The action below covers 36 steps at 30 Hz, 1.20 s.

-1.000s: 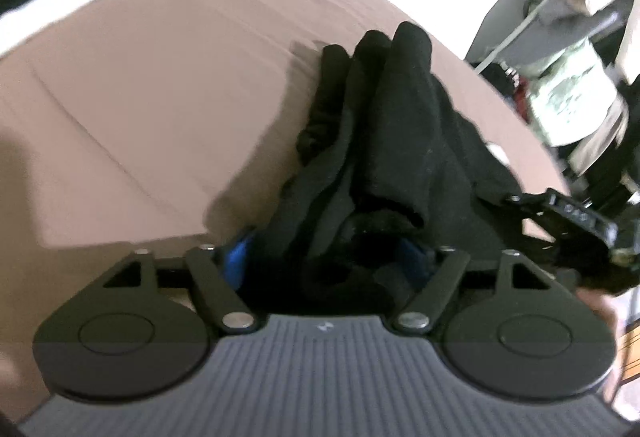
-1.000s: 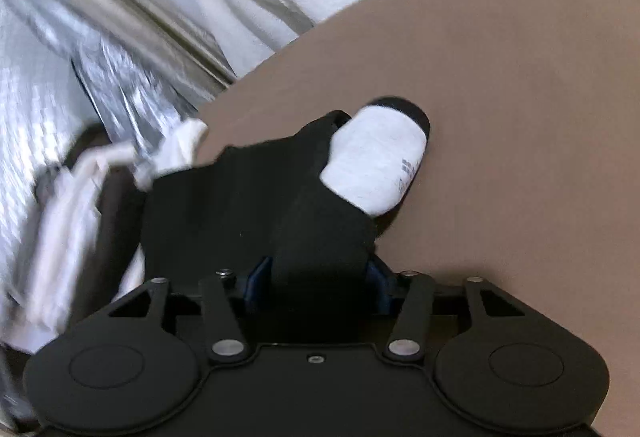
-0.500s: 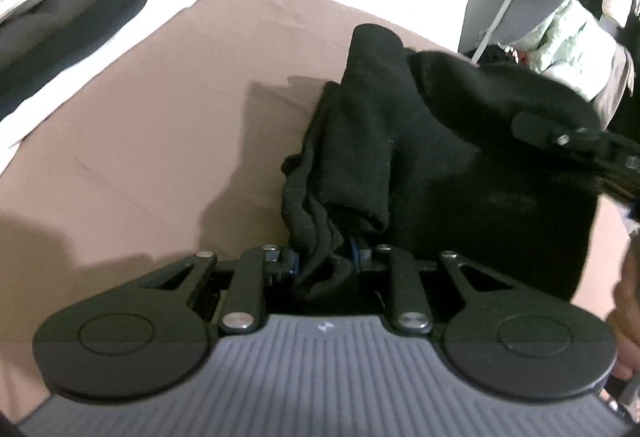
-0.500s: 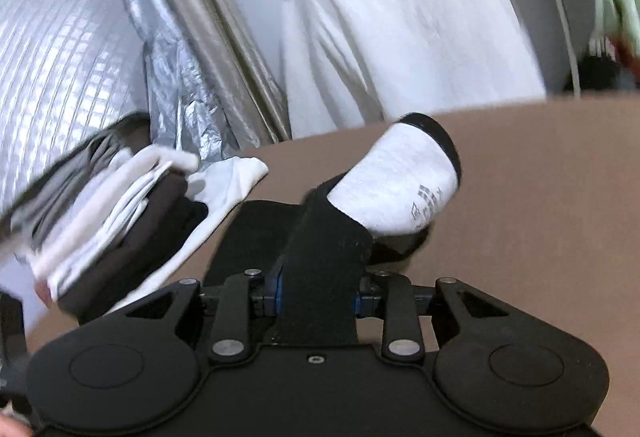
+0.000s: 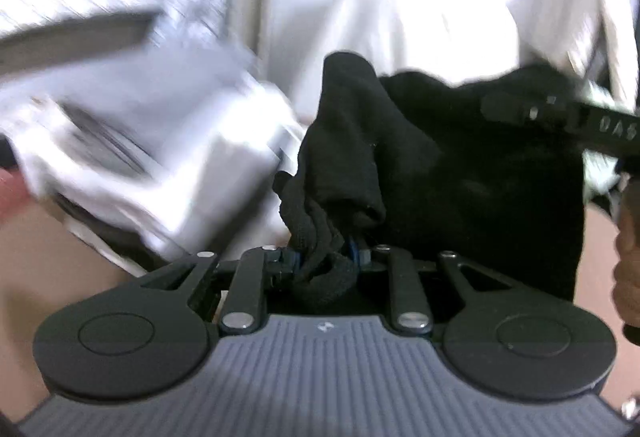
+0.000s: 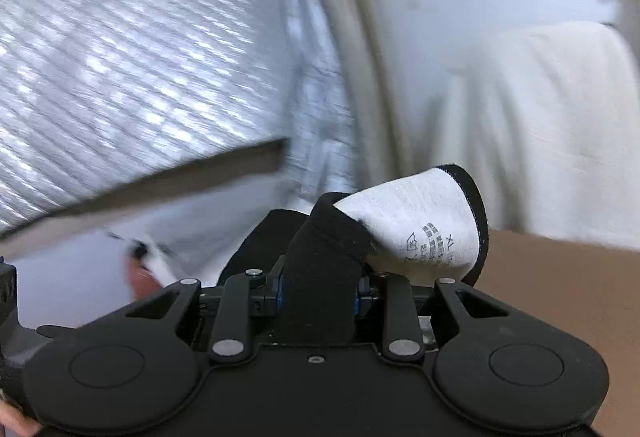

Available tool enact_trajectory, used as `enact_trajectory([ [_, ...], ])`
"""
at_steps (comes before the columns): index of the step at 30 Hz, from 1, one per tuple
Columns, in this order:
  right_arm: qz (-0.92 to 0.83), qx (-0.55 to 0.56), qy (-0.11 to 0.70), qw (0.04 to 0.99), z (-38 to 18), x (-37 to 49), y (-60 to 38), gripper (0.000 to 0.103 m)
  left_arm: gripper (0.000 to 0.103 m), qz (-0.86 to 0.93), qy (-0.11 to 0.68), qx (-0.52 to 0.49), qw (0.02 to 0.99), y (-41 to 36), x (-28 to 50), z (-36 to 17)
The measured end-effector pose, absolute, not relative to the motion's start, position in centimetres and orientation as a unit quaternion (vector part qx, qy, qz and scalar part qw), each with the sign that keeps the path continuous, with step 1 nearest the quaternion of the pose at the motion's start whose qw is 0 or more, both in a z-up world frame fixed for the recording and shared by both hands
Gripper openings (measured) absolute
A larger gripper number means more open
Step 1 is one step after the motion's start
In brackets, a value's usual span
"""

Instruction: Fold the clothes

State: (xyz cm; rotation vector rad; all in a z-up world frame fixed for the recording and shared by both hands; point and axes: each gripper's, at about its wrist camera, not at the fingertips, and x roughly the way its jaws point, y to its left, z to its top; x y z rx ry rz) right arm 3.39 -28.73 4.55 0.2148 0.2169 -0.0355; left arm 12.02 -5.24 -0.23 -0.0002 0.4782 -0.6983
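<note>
Gripping one black garment point(image 5: 460, 173) between them, the left gripper point(image 5: 326, 257) and right gripper point(image 6: 318, 291) each pinch bunched fabric, holding it above the brown table point(image 6: 560, 277). A stack of folded clothes point(image 5: 132, 141) lies at nine o'clock. This piece looks bunched, so its folding seems unfinished.

Black garment point(image 5: 460, 173) with white printed lining point(image 6: 416, 225), brown tabletop point(image 6: 560, 277), silver quilted wall point(image 6: 120, 57)
</note>
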Motion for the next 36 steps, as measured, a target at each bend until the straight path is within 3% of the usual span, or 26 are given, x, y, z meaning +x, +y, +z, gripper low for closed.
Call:
enact_trajectory([
  [5, 0.062, 0.093, 0.075, 0.991, 10.6, 13.2, -24.6, 0.032, 0.021, -0.279, 0.169, -0.036, 0.944, 1.9, 19.7, 8.2],
  [7, 0.082, 0.104, 0.064, 0.989, 12.2, 16.9, -23.5, 0.032, 0.021, -0.267, 0.152, 0.005, 0.951, 2.4, 23.3, 10.5],
  [12, 0.062, 0.099, 0.083, 0.990, 14.5, 28.7, -22.1, 0.032, 0.022, -0.238, 0.211, 0.052, 0.947, 1.5, 33.7, 11.3],
  [13, 0.057, 0.112, 0.101, 0.987, 14.2, 30.9, -22.2, 0.033, 0.024, -0.229, 0.227, 0.065, 0.944, 1.1, 35.6, 10.4],
  [15, 0.038, 0.140, 0.142, 0.979, 12.0, 33.9, -22.9, 0.033, 0.038, -0.205, 0.256, 0.113, 0.938, -0.7, 39.2, 7.2],
  [16, 0.023, 0.147, 0.163, 0.975, 10.0, 35.0, -23.2, 0.033, 0.050, -0.188, 0.274, 0.151, 0.931, -2.2, 40.8, 5.0],
  [17, 0.006, 0.145, 0.185, 0.972, 7.8, 35.8, -23.3, 0.033, 0.052, -0.170, 0.292, 0.193, 0.921, -3.7, 42.3, 2.6],
  [19, -0.011, 0.143, 0.197, 0.970, 4.1, 36.2, -23.4, 0.035, 0.051, -0.146, 0.273, 0.236, 0.921, -5.1, 42.6, -0.4],
  [22, -0.023, 0.170, 0.185, 0.968, 0.6, 35.9, -23.9, 0.035, 0.034, -0.153, 0.261, 0.204, 0.931, -5.2, 42.6, -0.8],
  [29, -0.070, 0.096, 0.173, 0.978, 2.4, 38.6, -23.4, 0.037, 0.033, -0.166, 0.280, 0.164, 0.931, -5.4, 44.4, 0.6],
  [30, -0.075, 0.094, 0.181, 0.976, 2.0, 39.2, -23.6, 0.040, 0.033, -0.166, 0.282, 0.161, 0.931, -5.4, 44.5, 0.6],
  [33, -0.072, 0.109, 0.204, 0.970, 1.2, 40.3, -25.4, 0.062, 0.033, -0.168, 0.285, 0.154, 0.931, -5.1, 44.5, 0.7],
  [36, -0.072, 0.178, 0.211, 0.959, 1.7, 39.0, -27.1, 0.063, 0.033, -0.170, 0.289, 0.148, 0.930, -4.9, 44.4, 0.7],
])
